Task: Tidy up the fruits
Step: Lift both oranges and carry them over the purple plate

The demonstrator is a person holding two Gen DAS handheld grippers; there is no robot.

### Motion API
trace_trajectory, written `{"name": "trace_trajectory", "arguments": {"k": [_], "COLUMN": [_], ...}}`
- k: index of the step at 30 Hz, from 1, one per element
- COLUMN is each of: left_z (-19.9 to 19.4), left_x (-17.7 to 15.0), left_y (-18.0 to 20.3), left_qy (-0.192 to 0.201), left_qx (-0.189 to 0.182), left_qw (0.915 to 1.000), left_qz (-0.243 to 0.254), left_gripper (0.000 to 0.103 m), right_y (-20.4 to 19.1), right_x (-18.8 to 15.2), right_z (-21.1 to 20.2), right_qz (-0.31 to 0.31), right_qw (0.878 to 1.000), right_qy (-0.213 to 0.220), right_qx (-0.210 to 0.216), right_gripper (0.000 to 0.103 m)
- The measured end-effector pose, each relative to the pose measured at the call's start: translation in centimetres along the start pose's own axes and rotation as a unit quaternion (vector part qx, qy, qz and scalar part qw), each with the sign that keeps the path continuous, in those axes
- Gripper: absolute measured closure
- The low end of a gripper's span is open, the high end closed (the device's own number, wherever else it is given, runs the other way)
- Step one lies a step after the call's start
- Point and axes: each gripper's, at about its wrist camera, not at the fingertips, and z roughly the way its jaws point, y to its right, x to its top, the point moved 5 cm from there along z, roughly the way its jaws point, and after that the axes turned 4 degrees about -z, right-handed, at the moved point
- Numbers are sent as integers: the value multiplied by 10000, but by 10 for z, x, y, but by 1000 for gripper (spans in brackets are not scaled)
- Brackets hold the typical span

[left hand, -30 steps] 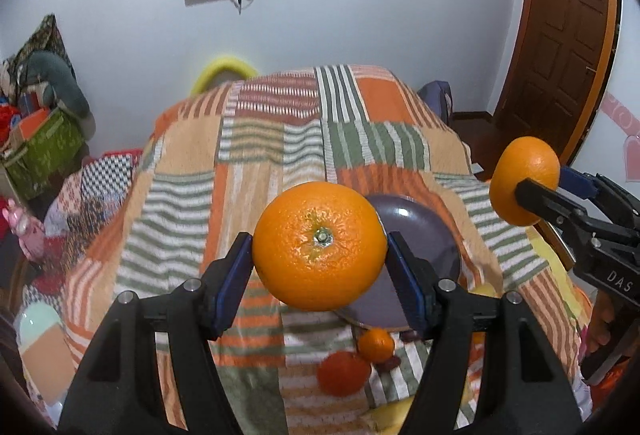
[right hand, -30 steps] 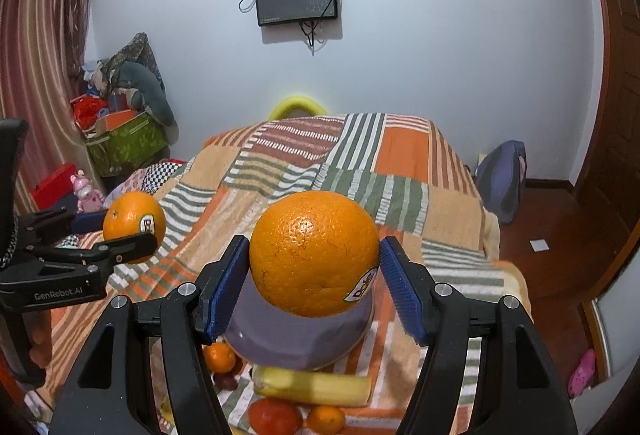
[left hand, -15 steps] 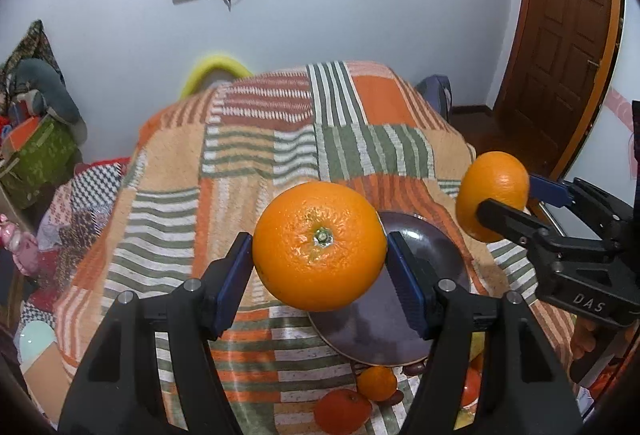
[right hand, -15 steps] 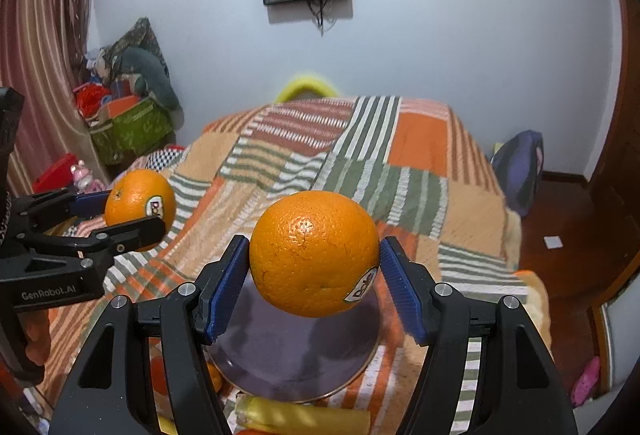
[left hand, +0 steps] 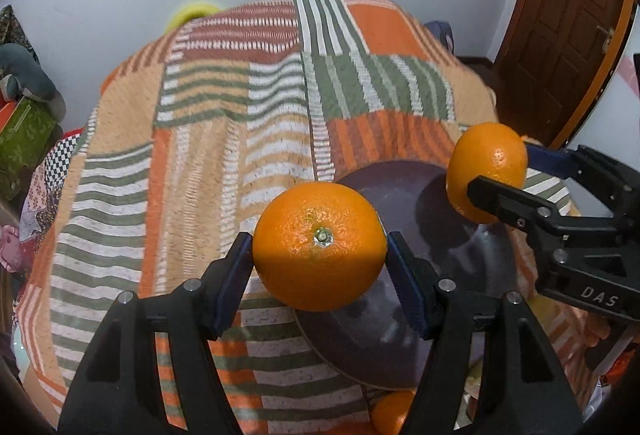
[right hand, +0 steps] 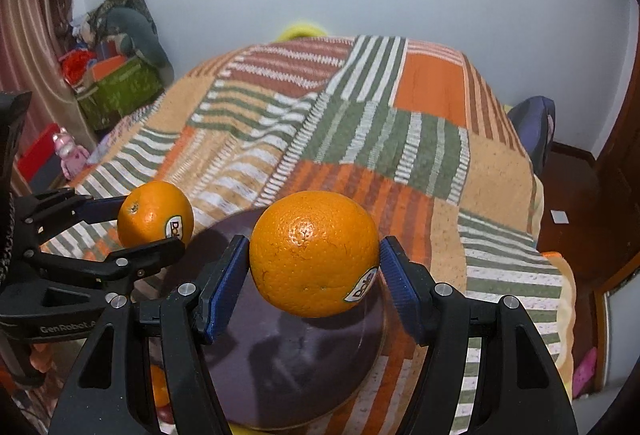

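My left gripper (left hand: 320, 255) is shut on a large orange (left hand: 320, 247) and holds it above the left rim of a dark purple plate (left hand: 440, 243) on the striped patchwork blanket. My right gripper (right hand: 314, 267) is shut on a second orange (right hand: 314, 253) with a Dole sticker, held over the same plate (right hand: 288, 363). Each gripper shows in the other's view: the right gripper (left hand: 488, 171) with its orange (left hand: 486, 171) over the plate's far right, the left gripper (right hand: 154, 225) with its orange (right hand: 156, 213) at the plate's left edge.
The blanket (left hand: 240, 107) covers a bed. A small orange fruit (left hand: 390, 411) lies near the plate's front edge. More small fruit (right hand: 160, 387) shows partly hidden at the lower left. A wooden door (left hand: 560, 35) stands right, clutter and a green box (right hand: 120, 87) left.
Both grippers have moved forward and down toward the plate with their oranges. The plate now lies right beneath them, and the loose fruits in front have mostly left view.
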Motion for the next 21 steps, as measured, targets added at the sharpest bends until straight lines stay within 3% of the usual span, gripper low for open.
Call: {"name": "trace_trajectory", "arguments": {"k": [12,21], "left_z": [44,48], "left_x": [-6,-6], "left_y": [6,14], "left_qy": [-518,-492], "left_qx": [-90,43], "left_qw": [9986,9982], "left_qz": [110,350], "left_gripper": [37,36], "right_y": [1,0], "right_x": [-10,-11], "right_z": [26,29], "right_qz": [-196,-374], "right_qw": [9987,9975], "right_qy": [-472,-598], "right_qx": [36,63], "right_gripper": [40,38]}}
